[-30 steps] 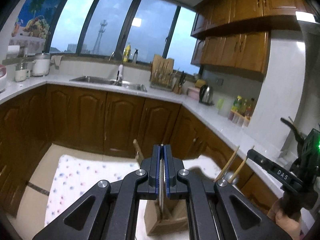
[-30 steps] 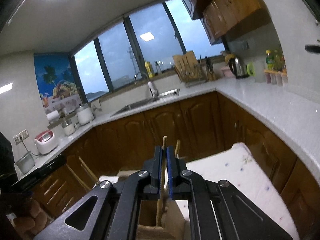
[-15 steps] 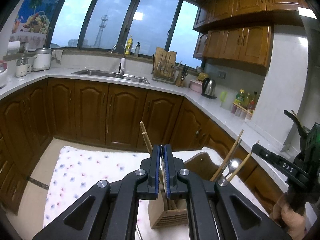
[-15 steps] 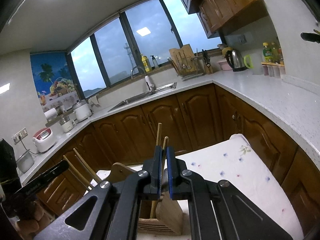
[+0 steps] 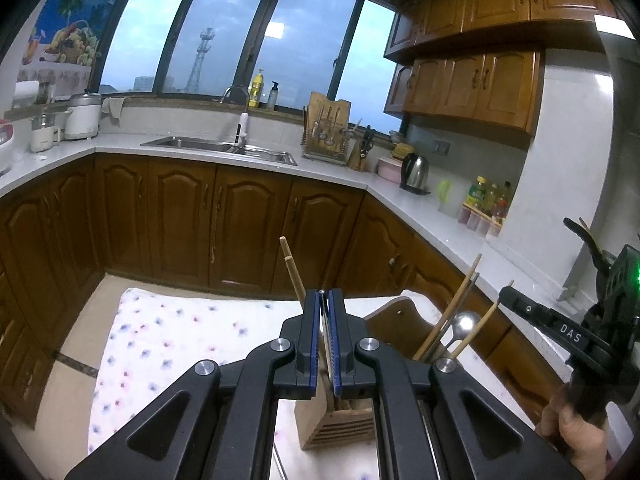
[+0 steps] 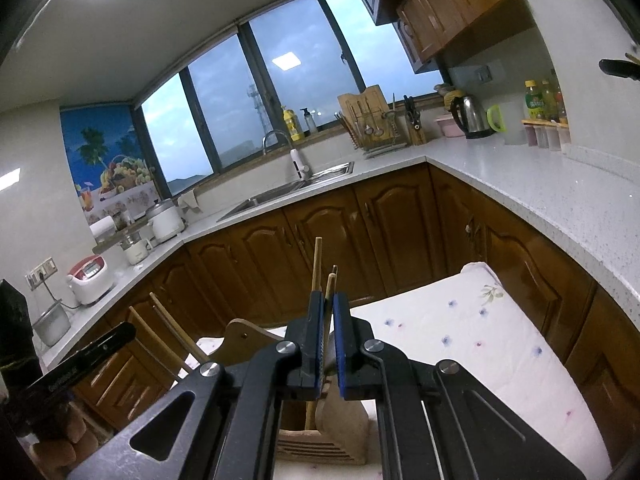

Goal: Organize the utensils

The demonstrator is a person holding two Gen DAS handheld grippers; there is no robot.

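Observation:
A wooden utensil holder (image 5: 336, 424) stands on a floral cloth (image 5: 168, 344), with chopsticks (image 5: 294, 268) sticking up from it and more chopsticks and a metal spoon (image 5: 464, 322) to its right. My left gripper (image 5: 327, 300) is shut on a thin metal utensil over the holder. My right gripper (image 6: 328, 304) is shut on a wooden chopstick (image 6: 330, 282) above the same holder (image 6: 320, 444). The right gripper shows at the right edge of the left wrist view (image 5: 560, 328).
A white counter (image 5: 432, 208) runs around the kitchen with a sink (image 5: 220, 146), a drying rack (image 5: 328, 136), a kettle (image 5: 416, 172) and bottles (image 5: 488, 200). Brown cabinets (image 5: 224, 232) stand below. A wooden board's rounded end (image 6: 244, 340) rises behind the holder.
Both grippers have lifted and drawn back, so the holder and the chopsticks show lower and fuller. Both stay shut on their utensils.

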